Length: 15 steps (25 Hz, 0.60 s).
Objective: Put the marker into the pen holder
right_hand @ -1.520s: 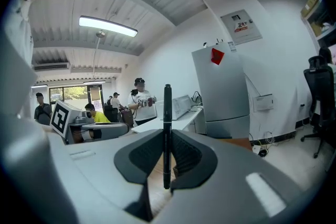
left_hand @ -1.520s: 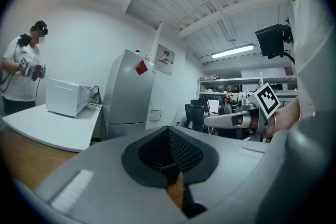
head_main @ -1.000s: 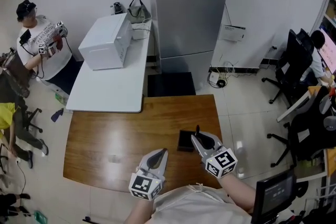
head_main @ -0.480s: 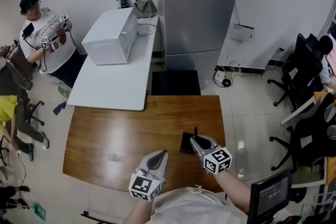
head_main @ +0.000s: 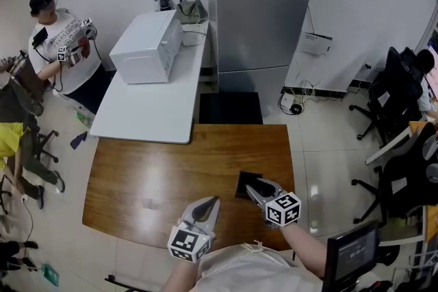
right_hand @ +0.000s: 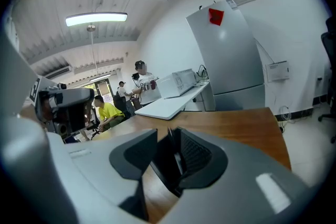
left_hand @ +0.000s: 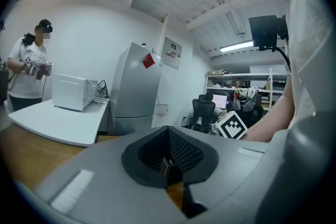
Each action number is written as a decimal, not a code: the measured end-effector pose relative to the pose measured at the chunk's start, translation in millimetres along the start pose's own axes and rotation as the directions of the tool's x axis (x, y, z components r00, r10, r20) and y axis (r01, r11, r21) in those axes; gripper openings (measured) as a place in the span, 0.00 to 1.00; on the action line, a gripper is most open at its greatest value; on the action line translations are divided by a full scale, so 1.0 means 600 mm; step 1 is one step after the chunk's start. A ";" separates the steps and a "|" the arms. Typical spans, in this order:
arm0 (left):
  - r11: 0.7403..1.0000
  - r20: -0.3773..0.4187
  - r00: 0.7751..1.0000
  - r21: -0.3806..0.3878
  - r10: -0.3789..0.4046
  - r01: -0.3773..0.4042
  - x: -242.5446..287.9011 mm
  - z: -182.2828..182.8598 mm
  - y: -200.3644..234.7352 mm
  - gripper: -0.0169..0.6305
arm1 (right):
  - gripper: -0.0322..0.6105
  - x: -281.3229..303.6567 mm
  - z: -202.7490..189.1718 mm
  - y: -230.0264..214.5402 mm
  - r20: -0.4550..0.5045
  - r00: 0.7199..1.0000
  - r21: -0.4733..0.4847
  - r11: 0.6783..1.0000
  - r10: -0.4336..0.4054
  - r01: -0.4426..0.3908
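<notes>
Marker shows only as a thin dark sliver (right_hand: 170, 134) in the right gripper view. It stands roughly upright, long axis near vertical, its lower part lost against black; which end is up I cannot tell. Over the near edge of the wooden counter (head_main: 137, 174), the left hand-held gripper (head_main: 212, 200) hovers with its jaws together and nothing between them. To its right, near the counter's near right corner, the black pen holder (head_main: 243, 183) stands upright with its mouth upward. The right hand-held gripper (head_main: 252, 187) sits at the holder's near right side, tilted down toward it. Its jaws are opening, with the holder's dark block and the sliver between them, pads clear of both.
</notes>
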<state>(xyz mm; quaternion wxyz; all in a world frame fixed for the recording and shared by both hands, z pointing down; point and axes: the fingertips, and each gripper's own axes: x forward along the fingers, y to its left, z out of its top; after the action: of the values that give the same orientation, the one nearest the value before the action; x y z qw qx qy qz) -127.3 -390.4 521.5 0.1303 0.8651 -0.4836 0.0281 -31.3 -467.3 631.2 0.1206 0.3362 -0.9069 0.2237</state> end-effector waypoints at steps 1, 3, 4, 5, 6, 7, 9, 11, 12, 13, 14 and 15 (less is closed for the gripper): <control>1.000 0.002 1.000 0.002 -0.005 0.005 0.000 0.002 -0.002 0.05 | 0.27 -0.005 0.003 -0.002 0.006 1.000 -0.005 1.000 -0.012 0.012; 1.000 0.004 1.000 0.007 -0.014 0.014 0.003 0.005 -0.006 0.05 | 0.28 -0.017 0.016 -0.008 0.035 0.999 0.003 0.999 -0.034 0.034; 1.000 0.003 1.000 0.007 -0.019 0.019 0.005 0.005 -0.008 0.05 | 0.28 -0.024 0.025 -0.010 0.054 0.998 0.015 0.999 -0.040 0.039; 1.000 0.002 1.000 0.007 -0.025 0.025 0.008 0.004 -0.012 0.05 | 0.28 -0.032 0.035 -0.012 0.073 0.996 0.026 0.999 -0.043 0.041; 1.000 -0.001 1.000 0.007 -0.031 0.031 0.011 0.002 -0.015 0.05 | 0.28 -0.039 0.045 -0.012 0.089 0.995 0.032 0.999 -0.044 0.041; 0.999 -0.003 0.999 0.007 -0.037 0.037 0.014 0.000 -0.018 0.05 | 0.27 -0.046 0.055 -0.010 0.102 0.994 0.034 0.999 -0.043 0.039; 0.999 -0.009 0.999 0.008 -0.051 0.051 0.020 0.000 -0.024 0.05 | 0.24 -0.057 0.079 -0.003 0.126 0.991 0.027 0.999 -0.038 0.035; 0.998 -0.010 0.998 0.012 -0.063 0.063 0.025 0.006 -0.028 0.05 | 0.18 -0.072 0.112 0.011 0.167 0.985 0.010 0.999 -0.036 0.035; 0.998 -0.008 0.998 0.013 -0.068 0.068 0.028 0.010 -0.031 0.05 | 0.14 -0.083 0.129 0.019 0.191 0.981 -0.001 0.999 -0.035 0.036; 0.997 -0.004 0.997 0.013 -0.072 0.072 0.029 0.013 -0.035 0.05 | 0.12 -0.096 0.145 0.029 0.217 0.976 -0.008 0.999 -0.033 0.036; 0.997 0.002 0.997 0.014 -0.075 0.075 0.029 0.017 -0.039 0.05 | 0.10 -0.110 0.159 0.040 0.241 0.970 -0.011 0.999 -0.031 0.035; 0.997 0.008 0.997 0.015 -0.078 0.078 0.029 0.020 -0.042 0.05 | 0.09 -0.125 0.170 0.052 0.262 0.965 -0.013 0.999 -0.028 0.032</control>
<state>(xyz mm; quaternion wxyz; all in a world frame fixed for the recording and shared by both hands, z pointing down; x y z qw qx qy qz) -97.7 -395.4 508.0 0.1227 0.8843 -0.4500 0.0227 -3.5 -454.4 504.4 0.0062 0.3754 -0.9115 0.1677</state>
